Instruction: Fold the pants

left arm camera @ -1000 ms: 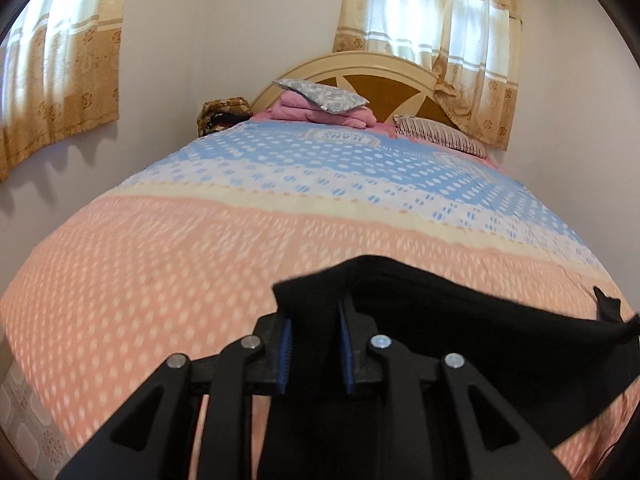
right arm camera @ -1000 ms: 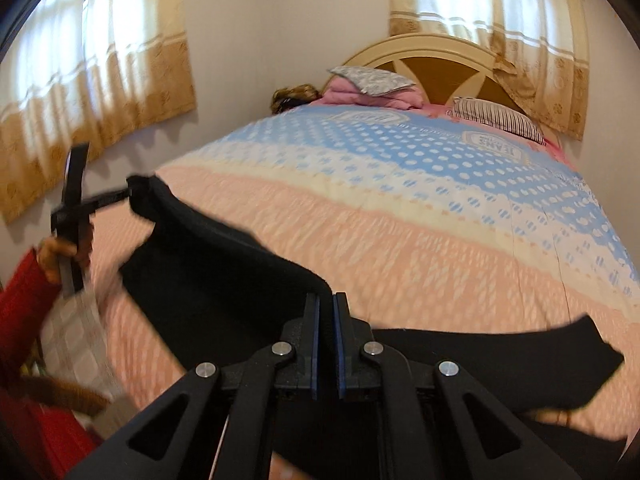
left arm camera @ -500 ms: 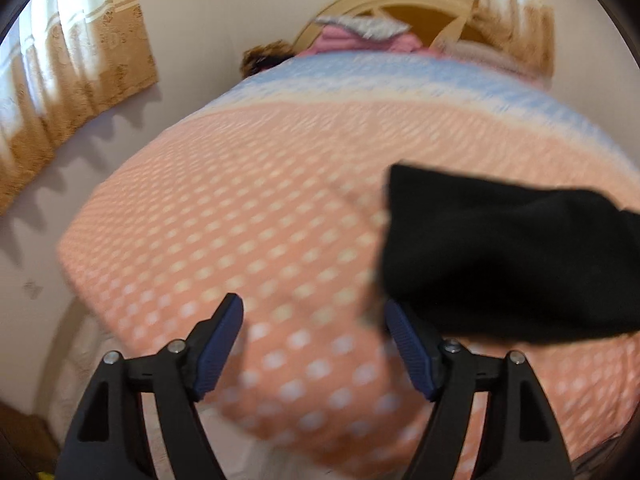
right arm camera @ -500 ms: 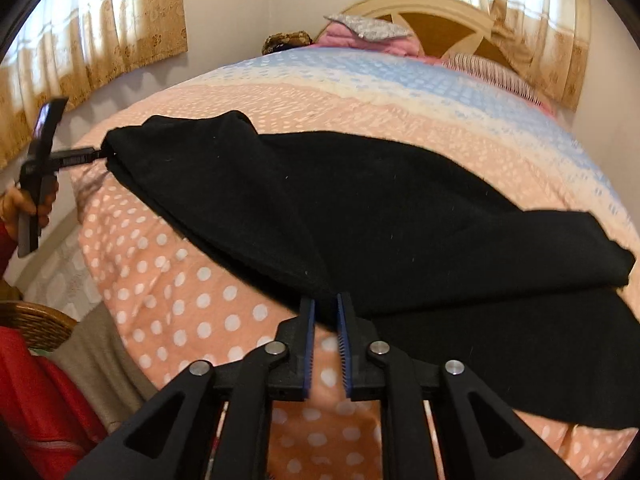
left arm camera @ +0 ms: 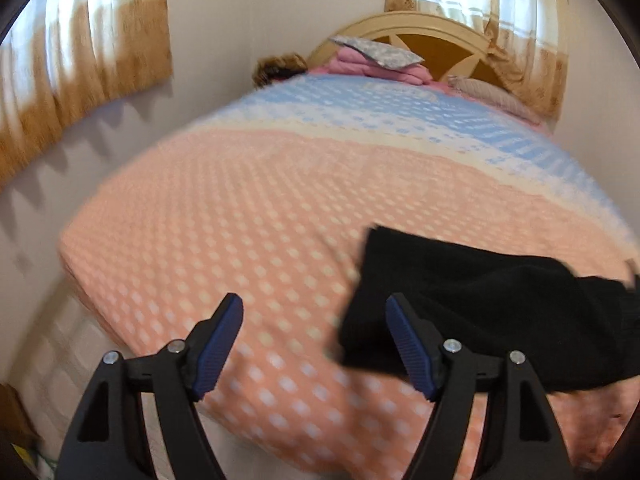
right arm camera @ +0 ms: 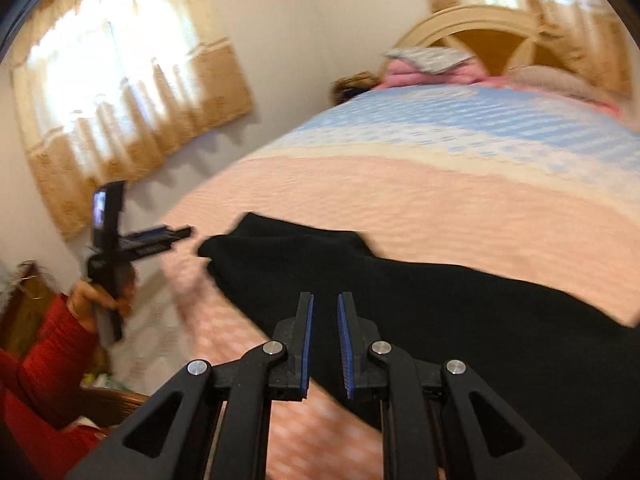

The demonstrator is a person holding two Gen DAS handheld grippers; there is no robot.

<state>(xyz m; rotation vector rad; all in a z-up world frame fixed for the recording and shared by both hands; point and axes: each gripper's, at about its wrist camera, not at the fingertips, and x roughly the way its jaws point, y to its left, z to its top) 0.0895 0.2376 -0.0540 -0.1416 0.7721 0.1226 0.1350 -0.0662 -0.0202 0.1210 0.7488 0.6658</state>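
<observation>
The black pants [left arm camera: 480,312] lie flat across the near, pink part of the bed. My left gripper [left arm camera: 314,344] is open wide above the bedspread with nothing between its fingers. Its right finger [left arm camera: 408,344] overlaps the pants' left end in this view. In the right wrist view the pants [right arm camera: 400,304] stretch from centre to right. My right gripper [right arm camera: 325,340] hovers over their near edge, jaws a narrow gap apart, with no cloth pinched. The left gripper [right arm camera: 172,236] shows side-on just left of the pants' tip, held by a hand [right arm camera: 100,300] in a red sleeve.
The bed [left arm camera: 240,220] has a pink, cream and blue dotted cover. Its left corner drops toward the wall. Folded pink bedding [left arm camera: 380,66] and pillows sit by the headboard [left arm camera: 440,32]. Curtains [right arm camera: 120,100] hang on the left wall. A wooden chair rim [right arm camera: 116,400] shows at lower left.
My left gripper let go of the pants, opened wide and moved left off the cloth. The pants settled flat on the bed. My right gripper's jaws parted slightly and it swung leftward.
</observation>
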